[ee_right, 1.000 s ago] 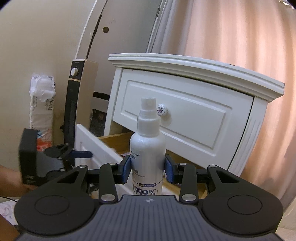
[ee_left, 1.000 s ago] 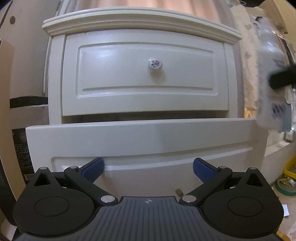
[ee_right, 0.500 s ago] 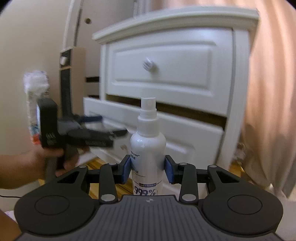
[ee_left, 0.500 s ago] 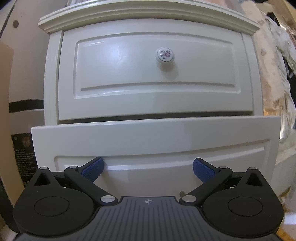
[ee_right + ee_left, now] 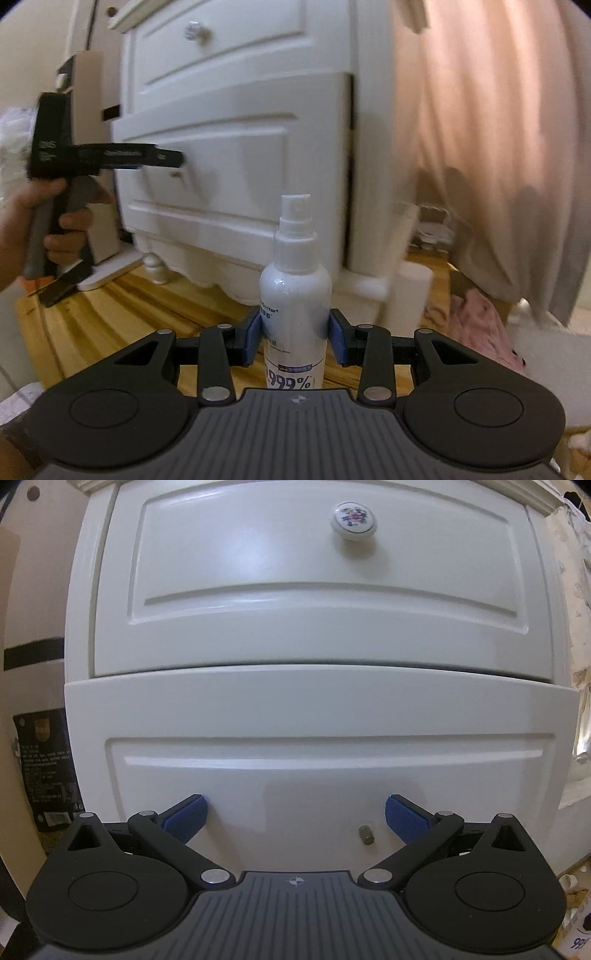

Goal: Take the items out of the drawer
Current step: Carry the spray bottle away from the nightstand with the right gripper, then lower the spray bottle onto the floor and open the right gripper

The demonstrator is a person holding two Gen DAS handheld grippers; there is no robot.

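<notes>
At lower centre of the right wrist view, my right gripper (image 5: 295, 341) clamps an upright white spray bottle (image 5: 294, 295) between its blue pads, over the wooden floor (image 5: 122, 306). Behind it, filling the upper left, stands the white nightstand (image 5: 258, 122). My left gripper (image 5: 293, 812) spreads wide with nothing between its fingers, close against the lower drawer (image 5: 295, 716) front, which stands slightly proud of the upper drawer (image 5: 295, 590). A small metal stud (image 5: 365, 835) pokes from that front near my right-hand pad. The floral ceramic knob (image 5: 354, 520) sits at upper centre.
</notes>
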